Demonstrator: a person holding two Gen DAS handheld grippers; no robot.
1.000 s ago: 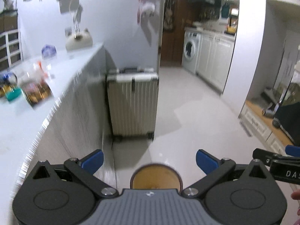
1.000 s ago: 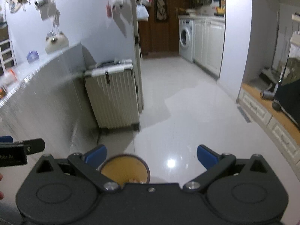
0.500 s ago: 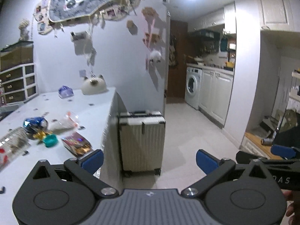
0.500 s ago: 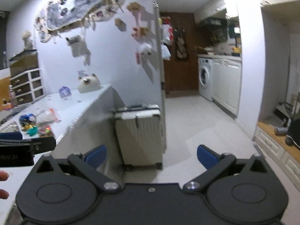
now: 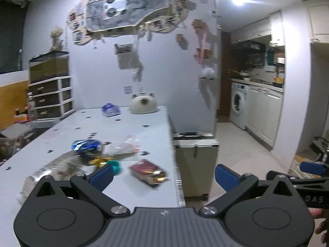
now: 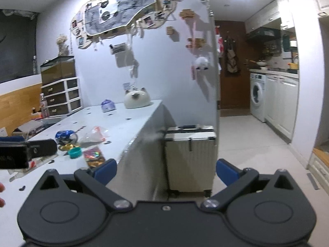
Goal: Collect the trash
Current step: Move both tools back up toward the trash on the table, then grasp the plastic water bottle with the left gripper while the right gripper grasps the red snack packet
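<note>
Where the left wrist view looks out over the white table (image 5: 148, 123), the left gripper (image 5: 163, 175) is held above the table's near edge with its blue-padded fingers (image 5: 101, 176) spread wide apart and nothing between them. Trash is seen gathered on the near half of the table: a red snack wrapper (image 5: 148, 171) lies nearest the table's right edge, a teal cap (image 5: 116, 165) and a gold foil scrap (image 5: 98, 161) sit just left of it, a blue foil packet (image 5: 85, 145) and a clear plastic bag (image 5: 125, 147) lie behind those, and a crumpled clear bag (image 5: 55, 168) is spread toward the left edge. A cat-faced white ornament (image 5: 144, 104) is set at the table's far end. A ribbed suitcase (image 5: 195, 160) is parked beside the table's right side. Part of the right gripper is caught at the right margin, where the letters "DAS" can be read on its body; the rest of the marking is cut off.

From the right wrist view, the right gripper (image 6: 165, 171) is held off the table's (image 6: 131, 123) right corner, its jaws likewise wide apart and empty. The red snack wrapper (image 6: 93, 156), teal cap (image 6: 74, 152), blue foil packet (image 6: 64, 134) and clear plastic bag (image 6: 94, 134) are seen on the table to the left. The suitcase (image 6: 190, 156) stands straight ahead against the table's end. Print on the left gripper's body at the left margin is too blurred to be read.
</note>
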